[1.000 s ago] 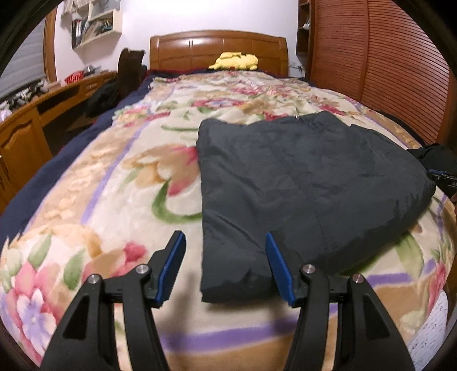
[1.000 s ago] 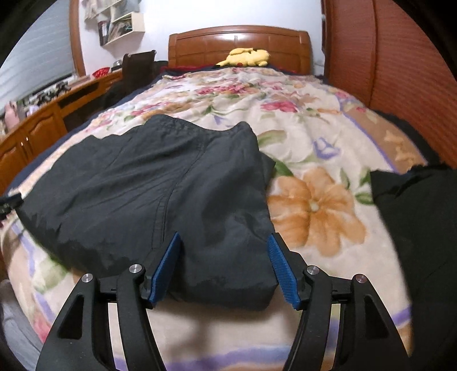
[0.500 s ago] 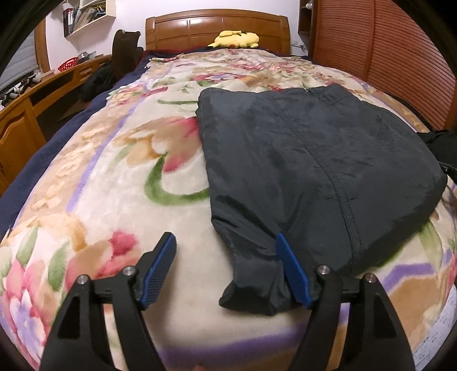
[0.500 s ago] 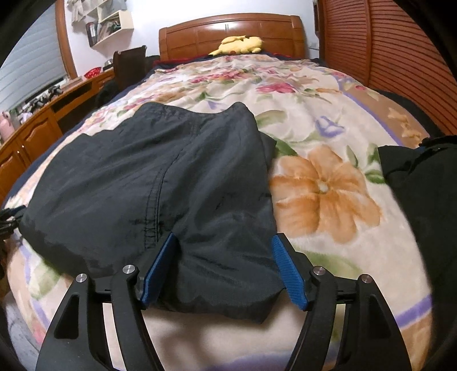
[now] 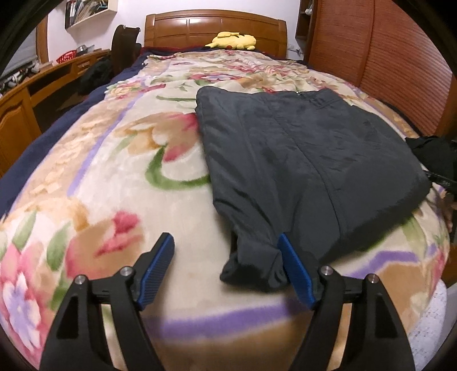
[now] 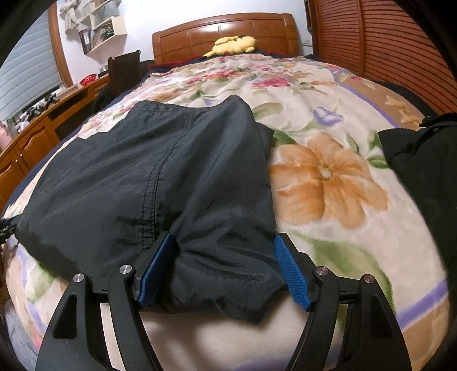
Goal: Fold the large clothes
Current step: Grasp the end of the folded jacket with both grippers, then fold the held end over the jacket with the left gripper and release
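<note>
A dark grey folded garment (image 5: pixel 308 159) lies flat on the floral blanket (image 5: pixel 114 171) of a bed. In the left wrist view its near left corner bunches up between the jaws of my left gripper (image 5: pixel 225 238), against the right blue pad (image 5: pixel 294 268); the left pad sits apart from it over bare blanket. In the right wrist view the same garment (image 6: pixel 148 171) has its near right corner between the wide jaws of my right gripper (image 6: pixel 223 237), a pad on each side of the bunched cloth, not squeezing it. Both grippers are open.
A second black garment (image 6: pixel 422 171) lies at the bed's right edge. A yellow plush toy (image 5: pixel 232 41) rests by the wooden headboard (image 5: pixel 214 25). A wooden desk (image 5: pixel 17 108) runs along the left, a slatted wooden wall (image 5: pixel 385 57) along the right.
Both grippers have spread their jaws wider and come down closer to the garment's near edge. Its two near corners now lie between the jaws.
</note>
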A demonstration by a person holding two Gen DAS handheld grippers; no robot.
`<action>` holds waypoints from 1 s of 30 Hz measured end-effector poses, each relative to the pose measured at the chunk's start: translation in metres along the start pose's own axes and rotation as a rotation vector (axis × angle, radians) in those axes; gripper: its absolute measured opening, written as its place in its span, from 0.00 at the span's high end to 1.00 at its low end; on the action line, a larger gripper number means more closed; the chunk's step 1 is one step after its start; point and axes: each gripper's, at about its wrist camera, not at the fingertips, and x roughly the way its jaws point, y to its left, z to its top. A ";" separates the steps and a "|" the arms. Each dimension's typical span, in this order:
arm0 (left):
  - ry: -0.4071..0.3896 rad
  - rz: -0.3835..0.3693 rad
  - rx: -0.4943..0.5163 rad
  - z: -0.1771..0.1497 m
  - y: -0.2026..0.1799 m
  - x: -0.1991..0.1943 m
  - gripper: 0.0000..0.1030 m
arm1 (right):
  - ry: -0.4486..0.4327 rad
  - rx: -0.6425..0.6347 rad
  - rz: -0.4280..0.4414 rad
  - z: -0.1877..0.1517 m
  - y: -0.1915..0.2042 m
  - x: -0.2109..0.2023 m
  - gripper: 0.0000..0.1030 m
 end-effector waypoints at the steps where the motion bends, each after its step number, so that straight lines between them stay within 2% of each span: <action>1: -0.004 -0.007 -0.003 -0.002 0.000 -0.002 0.27 | 0.001 0.001 0.000 0.000 0.000 0.000 0.27; 4: -0.014 -0.045 -0.013 -0.007 0.001 -0.005 0.35 | 0.003 0.002 0.001 -0.001 0.001 0.000 0.27; 6: -0.017 -0.090 -0.020 -0.008 0.000 -0.006 0.53 | 0.009 0.003 0.001 -0.001 0.001 0.001 0.27; 9: -0.014 -0.130 -0.013 -0.009 -0.006 -0.005 0.71 | 0.022 0.007 0.009 0.000 0.001 0.004 0.29; 12: -0.027 -0.121 0.009 -0.008 -0.011 -0.009 0.81 | 0.027 0.006 0.035 0.000 0.003 0.003 0.41; 14: -0.059 -0.119 -0.008 -0.007 -0.010 -0.017 0.85 | 0.011 -0.041 0.021 -0.001 0.012 -0.004 0.60; 15: -0.081 -0.126 -0.027 -0.006 -0.008 -0.022 0.87 | -0.012 -0.088 -0.039 -0.002 0.021 -0.009 0.66; 16: -0.094 -0.126 -0.030 -0.005 -0.008 -0.026 0.88 | -0.024 -0.104 -0.058 -0.002 0.025 -0.012 0.80; 17: -0.113 -0.123 -0.030 -0.005 -0.009 -0.031 0.89 | -0.039 -0.112 -0.067 -0.002 0.029 -0.017 0.83; 23: -0.175 -0.120 -0.002 -0.002 -0.014 -0.057 0.92 | -0.072 -0.112 -0.065 -0.001 0.027 -0.038 0.91; 30: -0.209 -0.135 0.035 -0.010 -0.018 -0.084 0.93 | -0.118 -0.145 -0.061 -0.001 0.036 -0.069 0.93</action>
